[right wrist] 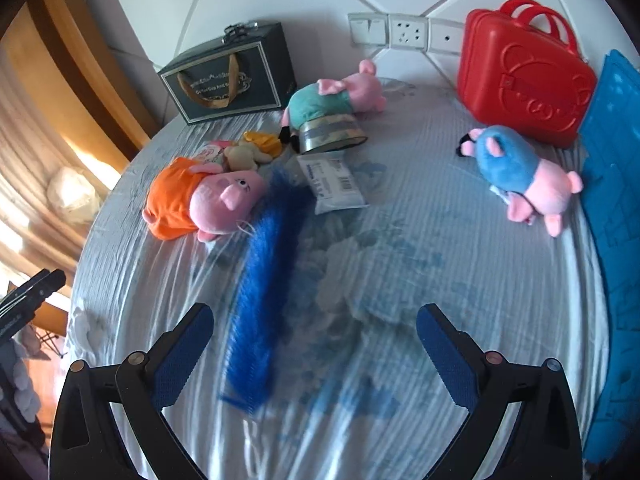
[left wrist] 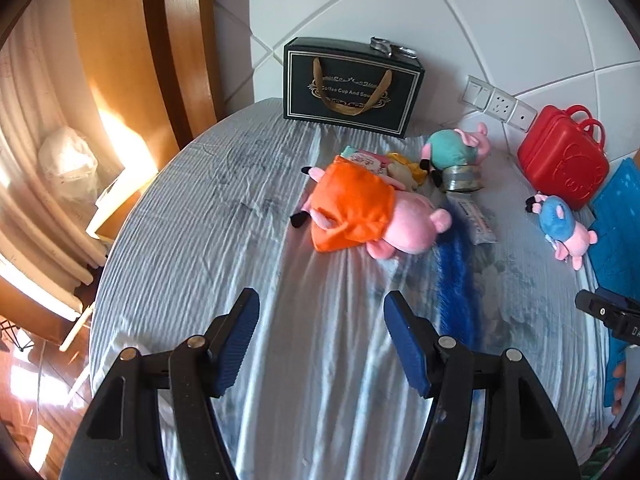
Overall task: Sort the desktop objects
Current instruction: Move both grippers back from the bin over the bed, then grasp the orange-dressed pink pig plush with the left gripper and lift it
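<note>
Desk [right wrist: 400, 420]: round top under a wrinkled pale blue cloth, pushed up against a white tiled wall at the far edge; wooden floor drops away past the left edge.
Red case [right wrist: 524, 76]: standing at the far right edge, handles up, leaning by the wall sockets [right wrist: 404, 32].
Dark gift box [right wrist: 236, 76]: upright at the far left edge against the wall, ribbon handle facing us, a metal clip on top.
Blue mat [right wrist: 616, 208]: lying along the right edge, touching the red case's side.
Blue furry strip [right wrist: 264, 300]: stretched from mid-desk toward the near edge, just beside the right gripper's left finger.
Orange-dressed pig toy [left wrist: 360, 216]: on its side left of centre, head toward the furry strip; this one sits right in front of the left gripper.
Green-dressed pig toy [right wrist: 332, 96]: far centre, resting on a roll of tape [right wrist: 332, 132].
Blue-dressed pig toy [right wrist: 520, 172]: lying near the right edge, just in front of the red case, apart from the rest.
White packet [right wrist: 332, 184]: flat beside the top of the furry strip, below the tape.
Small clutter: a yellow-beige little toy [right wrist: 256, 148] and a pink card wedged behind the orange pig.
Left gripper [left wrist: 320, 340]: fingers spread, nothing between them, over bare cloth at the near left.
Right gripper [right wrist: 316, 356]: fingers spread wide, empty, over the near centre.
Open room: broad bare cloth at the near edge and left side; centre-right clear between strip and blue pig.
</note>
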Available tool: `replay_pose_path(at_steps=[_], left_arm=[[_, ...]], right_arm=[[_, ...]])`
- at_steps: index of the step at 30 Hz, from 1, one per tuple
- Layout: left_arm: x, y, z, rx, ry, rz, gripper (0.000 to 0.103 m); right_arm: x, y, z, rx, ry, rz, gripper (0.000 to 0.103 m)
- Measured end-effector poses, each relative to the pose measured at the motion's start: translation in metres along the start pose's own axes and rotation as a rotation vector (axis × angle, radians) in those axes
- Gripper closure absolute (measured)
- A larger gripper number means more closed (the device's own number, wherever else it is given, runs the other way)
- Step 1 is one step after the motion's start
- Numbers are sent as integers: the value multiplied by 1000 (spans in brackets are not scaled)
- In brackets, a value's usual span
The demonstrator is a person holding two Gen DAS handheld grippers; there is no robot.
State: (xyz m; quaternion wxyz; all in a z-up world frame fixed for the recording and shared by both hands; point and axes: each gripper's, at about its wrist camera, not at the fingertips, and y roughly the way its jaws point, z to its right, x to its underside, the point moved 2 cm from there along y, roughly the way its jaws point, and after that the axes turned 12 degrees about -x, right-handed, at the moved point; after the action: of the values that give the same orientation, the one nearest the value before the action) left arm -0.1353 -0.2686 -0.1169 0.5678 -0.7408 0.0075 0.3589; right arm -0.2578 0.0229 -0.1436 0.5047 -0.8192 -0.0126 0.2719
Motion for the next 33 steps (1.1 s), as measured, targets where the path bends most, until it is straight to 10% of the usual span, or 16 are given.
replay_pose_path(at_steps=[20,33], left_arm=[[-151,245,100,-56,171,-225,38],[-39,135,45,124,122,-31,24]], right_arm=[[-99,141,-23,75,-33,-128,0],[-81,141,-40,-6,6,-92,0]])
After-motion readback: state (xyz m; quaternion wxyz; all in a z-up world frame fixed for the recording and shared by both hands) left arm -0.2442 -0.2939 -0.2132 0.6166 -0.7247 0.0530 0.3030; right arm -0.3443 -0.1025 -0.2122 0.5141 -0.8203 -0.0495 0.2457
